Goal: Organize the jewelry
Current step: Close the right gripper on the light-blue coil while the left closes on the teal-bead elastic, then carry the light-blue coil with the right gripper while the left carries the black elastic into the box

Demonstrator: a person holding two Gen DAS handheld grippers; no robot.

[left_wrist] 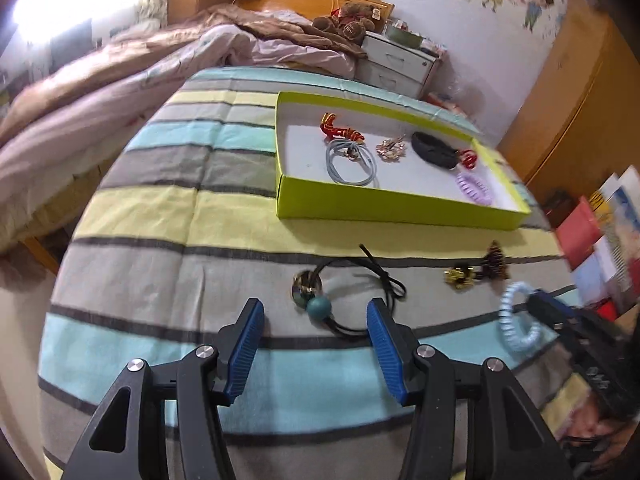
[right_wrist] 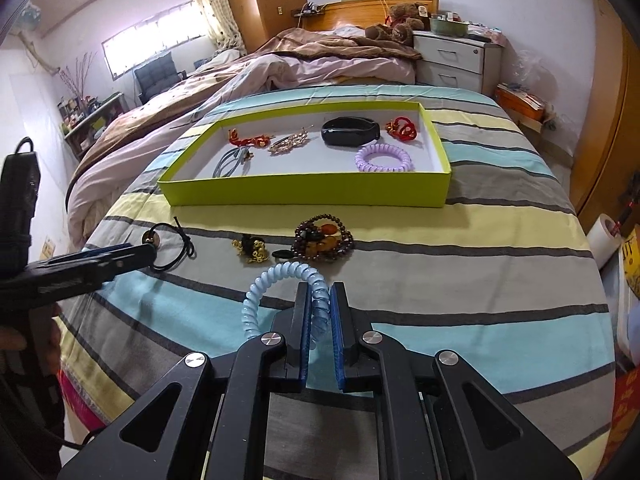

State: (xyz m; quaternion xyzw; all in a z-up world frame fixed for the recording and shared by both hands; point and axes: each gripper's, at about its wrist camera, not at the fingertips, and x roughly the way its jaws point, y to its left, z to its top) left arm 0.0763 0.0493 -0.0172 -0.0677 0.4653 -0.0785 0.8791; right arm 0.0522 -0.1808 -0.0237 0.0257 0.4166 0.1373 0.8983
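My right gripper (right_wrist: pixel 321 294) is shut on a pale blue spiral hair tie (right_wrist: pixel 276 276), whose loop sticks out to the left of the pads; the hair tie (left_wrist: pixel 516 320) also shows at the right of the left wrist view. My left gripper (left_wrist: pixel 316 312) stands open over a black cord necklace with a teal bead (left_wrist: pixel 318 305) and a round metal pendant (left_wrist: pixel 304 286), not touching it. The lime-green box (right_wrist: pixel 304 194) (left_wrist: pixel 384 204) beyond holds a purple spiral tie (right_wrist: pixel 384 158), a black band (right_wrist: pixel 350 130), red pieces and a grey cord.
On the striped cloth in front of the box lie a dark bead bracelet (right_wrist: pixel 324 240) and a small gold-and-black piece (right_wrist: pixel 250 250). A bed with a rumpled quilt (right_wrist: pixel 280 64) lies behind, a white bedside cabinet (right_wrist: pixel 452 60) at the back right.
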